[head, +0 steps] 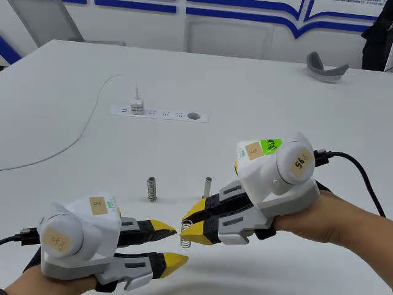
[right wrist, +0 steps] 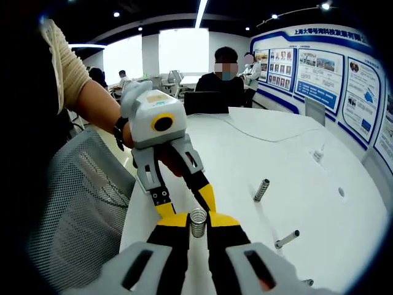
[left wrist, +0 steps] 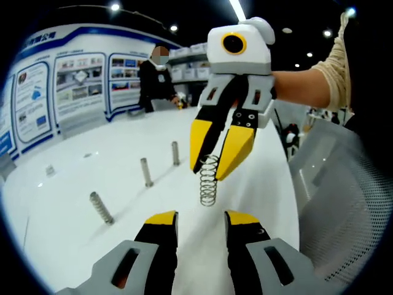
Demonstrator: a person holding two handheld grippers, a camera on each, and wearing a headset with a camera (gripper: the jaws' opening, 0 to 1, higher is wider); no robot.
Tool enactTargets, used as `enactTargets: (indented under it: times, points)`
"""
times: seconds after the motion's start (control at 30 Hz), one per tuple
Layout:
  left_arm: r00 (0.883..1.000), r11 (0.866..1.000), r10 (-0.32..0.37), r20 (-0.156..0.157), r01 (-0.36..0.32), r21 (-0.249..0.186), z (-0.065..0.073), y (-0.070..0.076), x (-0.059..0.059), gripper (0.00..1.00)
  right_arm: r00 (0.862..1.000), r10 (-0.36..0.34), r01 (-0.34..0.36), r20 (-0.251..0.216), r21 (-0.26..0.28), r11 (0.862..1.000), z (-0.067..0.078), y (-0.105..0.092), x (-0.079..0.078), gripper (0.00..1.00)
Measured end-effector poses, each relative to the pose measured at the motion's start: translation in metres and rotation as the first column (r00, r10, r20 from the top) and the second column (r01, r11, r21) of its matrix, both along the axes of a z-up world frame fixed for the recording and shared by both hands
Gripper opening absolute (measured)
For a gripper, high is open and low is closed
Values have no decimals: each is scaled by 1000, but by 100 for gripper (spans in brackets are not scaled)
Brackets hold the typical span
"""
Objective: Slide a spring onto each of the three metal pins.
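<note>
Fingers of the right gripper pinch the spring; the left gripper has its own apart, just beside it.

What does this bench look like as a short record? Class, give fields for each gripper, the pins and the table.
right gripper: shut on spring, which hangs from its tips
left gripper: open, nothing in it, facing the right gripper
sprung pin: one, upright
bare pins: two, upright
springs left to fit: two, counting the held one
table: white, with a power strip
</note>
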State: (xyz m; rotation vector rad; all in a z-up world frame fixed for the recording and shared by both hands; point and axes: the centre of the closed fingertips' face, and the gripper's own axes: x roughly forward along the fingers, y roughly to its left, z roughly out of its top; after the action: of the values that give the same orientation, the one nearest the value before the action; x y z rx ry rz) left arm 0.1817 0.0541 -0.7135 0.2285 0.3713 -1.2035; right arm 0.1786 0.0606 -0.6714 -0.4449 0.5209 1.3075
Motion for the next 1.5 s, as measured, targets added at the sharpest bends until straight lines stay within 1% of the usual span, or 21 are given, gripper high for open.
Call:
enactTargets:
  times: [0.07,0.17,0.27,0.57,0.9,1.07,1.23,1.3,1.33,1.4,1.5]
  points:
    - [1000,1000,20,-7,-20,-3,-1,4,3,34,1000,-7,7,4,3,1000,2,-1,2,12]
    - [999,999,38,-8,-38,-4,-1,9,6,36,1000,-18,18,7,4,1000,3,-4,5,12]
    - [998,998,60,-17,-60,-4,-3,14,8,40,1000,-29,29,11,6,1000,4,-6,9,12]
    - [995,995,102,-15,-102,-7,-3,24,15,45,997,-67,66,27,16,998,11,-14,20,12]
    - [989,989,144,-17,-145,-6,-3,33,22,50,990,-132,131,56,23,991,21,-26,40,12]
    - [987,987,158,-16,-158,-11,-2,36,26,51,982,-175,173,72,27,985,26,-34,53,12]
    - [985,985,169,-20,-170,-13,-2,38,28,53,971,-219,218,96,30,976,32,-42,67,12]
    - [985,985,172,-22,-173,-14,-2,38,28,53,966,-239,237,103,30,971,33,-45,73,12]
    - [985,985,174,-22,-174,-13,-3,39,28,53,961,-254,253,112,29,967,34,-46,77,12]
    - [984,984,176,-24,-177,-14,-3,39,28,54,956,-270,268,113,32,963,35,-48,81,12]
    - [983,984,180,-26,-180,-13,-3,39,28,54,945,-302,300,123,38,953,35,-53,92,12]
